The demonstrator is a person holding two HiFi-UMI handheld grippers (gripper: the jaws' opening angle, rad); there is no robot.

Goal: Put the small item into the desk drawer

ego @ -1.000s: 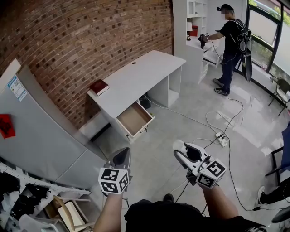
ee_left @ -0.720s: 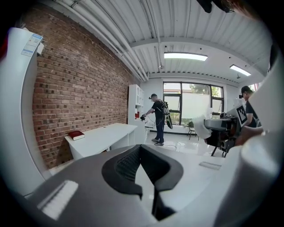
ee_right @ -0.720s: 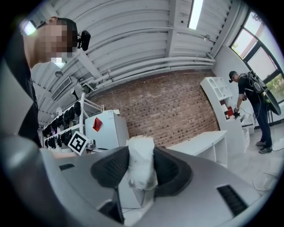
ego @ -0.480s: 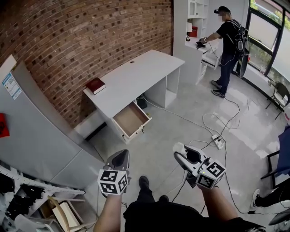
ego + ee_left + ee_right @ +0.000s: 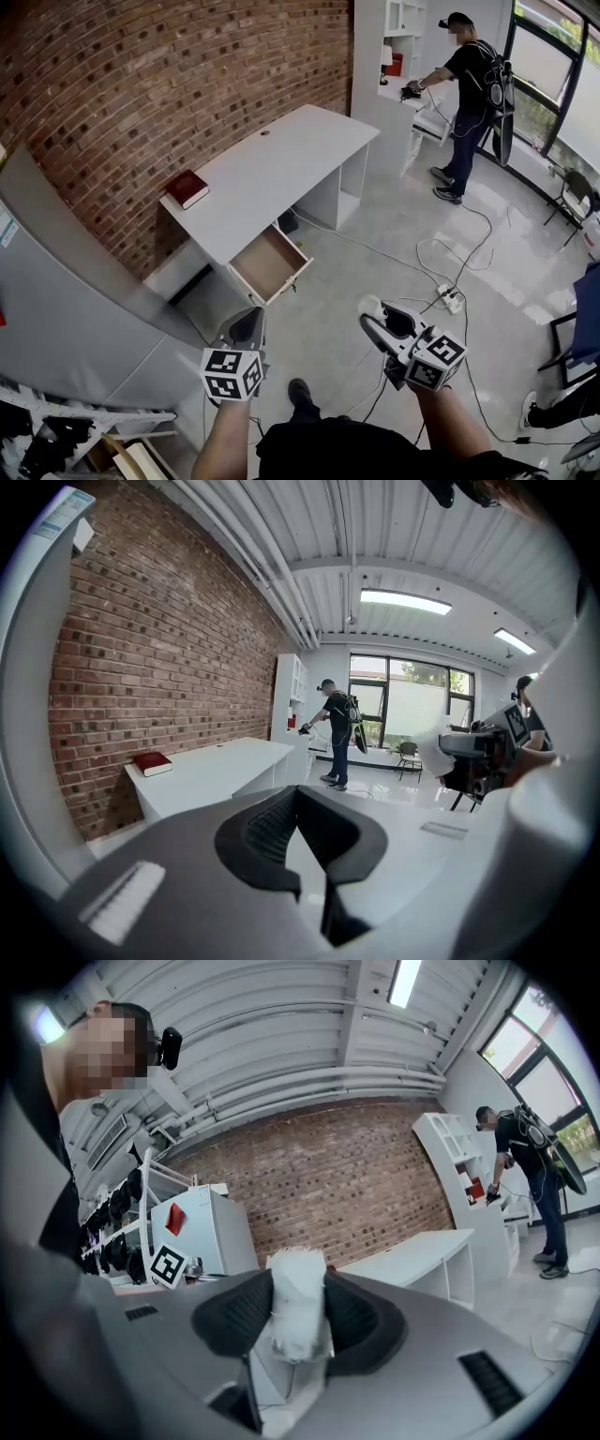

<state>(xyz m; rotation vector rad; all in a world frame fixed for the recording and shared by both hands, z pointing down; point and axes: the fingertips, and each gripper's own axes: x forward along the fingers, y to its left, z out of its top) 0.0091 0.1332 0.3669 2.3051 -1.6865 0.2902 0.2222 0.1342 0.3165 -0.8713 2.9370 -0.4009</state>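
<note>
The right hand-held gripper (image 5: 382,317), in the head view, is held low in front of the person and closed on a small white item (image 5: 369,305) at its tip. The left hand-held gripper (image 5: 249,328) beside it looks pinched together and empty. The desk (image 5: 281,155) stands well ahead against the brick wall, with its drawer (image 5: 267,264) pulled open and, as far as I can see, bare inside. I judge the pick-up done and the drawer ready. What is left is the carry across the floor, the drop, and perhaps the closing.

The way is mostly open. Cables (image 5: 441,253) and a power strip (image 5: 448,298) lie off to the right, and a grey cabinet (image 5: 84,281) flanks the left. A red book (image 5: 187,187) sits on the desk's near end, above the drawer's side.

In the left gripper view the jaws meet with nothing between them.

In the right gripper view both pads press on the fuzzy white item, which sticks up above them.
</note>
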